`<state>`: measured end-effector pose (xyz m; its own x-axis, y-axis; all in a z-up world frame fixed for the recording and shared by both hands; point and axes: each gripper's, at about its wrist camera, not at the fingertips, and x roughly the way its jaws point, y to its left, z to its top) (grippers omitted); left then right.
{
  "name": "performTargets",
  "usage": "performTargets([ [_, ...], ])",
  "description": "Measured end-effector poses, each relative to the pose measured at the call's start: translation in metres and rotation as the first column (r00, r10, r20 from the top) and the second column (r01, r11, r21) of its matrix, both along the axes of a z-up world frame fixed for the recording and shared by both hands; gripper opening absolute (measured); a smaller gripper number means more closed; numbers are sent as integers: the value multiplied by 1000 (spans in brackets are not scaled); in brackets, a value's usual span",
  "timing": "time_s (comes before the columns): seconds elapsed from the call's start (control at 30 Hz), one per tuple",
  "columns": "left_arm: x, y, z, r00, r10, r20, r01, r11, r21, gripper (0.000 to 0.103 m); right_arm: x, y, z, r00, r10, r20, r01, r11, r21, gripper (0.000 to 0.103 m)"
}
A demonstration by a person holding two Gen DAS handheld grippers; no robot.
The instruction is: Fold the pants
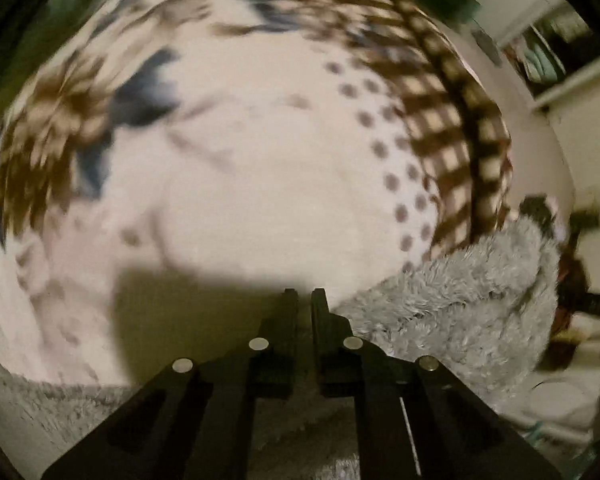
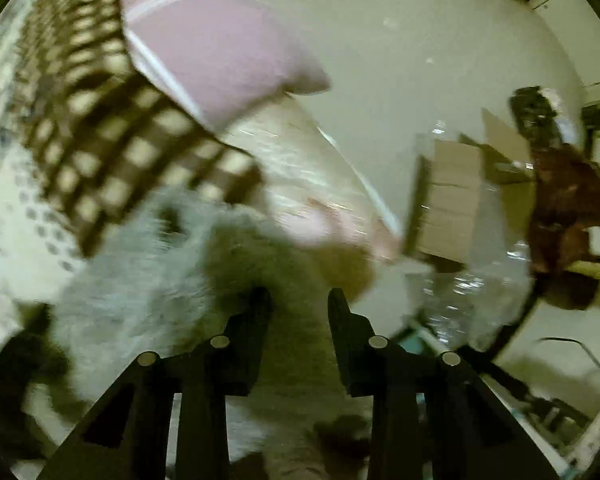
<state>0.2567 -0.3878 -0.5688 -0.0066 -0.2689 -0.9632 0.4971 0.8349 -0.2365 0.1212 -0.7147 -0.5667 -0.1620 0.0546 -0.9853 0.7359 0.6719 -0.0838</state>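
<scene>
The pants are fluffy light-grey fleece lying on a patterned bedspread. In the left wrist view my left gripper has its fingers almost together at the edge of the fleece; fleece runs under the fingers, and I cannot see cloth pinched between them. In the right wrist view the grey pants lie bunched ahead and under my right gripper, which is open, jaws well apart, with nothing held. The view is blurred by motion.
A brown-and-cream checked cloth and a pink pillow lie beyond the pants. A cardboard box, clear plastic wrap and a brown garment on a stand are to the right. Shelves stand by the wall.
</scene>
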Motion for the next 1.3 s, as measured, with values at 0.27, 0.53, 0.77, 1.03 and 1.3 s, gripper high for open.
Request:
performTargets([
  [0.27,-13,-14,14,1000,13,7,-13,1000,-1,34,48,-6,57,952,-13,306,-12,997,81,52],
  [0.53,-33,-52,-4,1000,-23,17,22,998,57,87,89,40,-22,934,353,-46,-345,929,135,52],
  [0.77,-34,-51,-12,1000,10,-19,-9,998,64,87,101,13,-10,967,251,37,-253,966,60,52],
  [1.03,-33,-43,-3,999,21,-31,-19,999,45,87,82,60,-15,870,486,-87,-458,860,225,52],
  [1.3,-43,-33,6,1000,-2,-19,3,999,50,87,96,10,-6,969,222,104,-229,971,62,49],
])
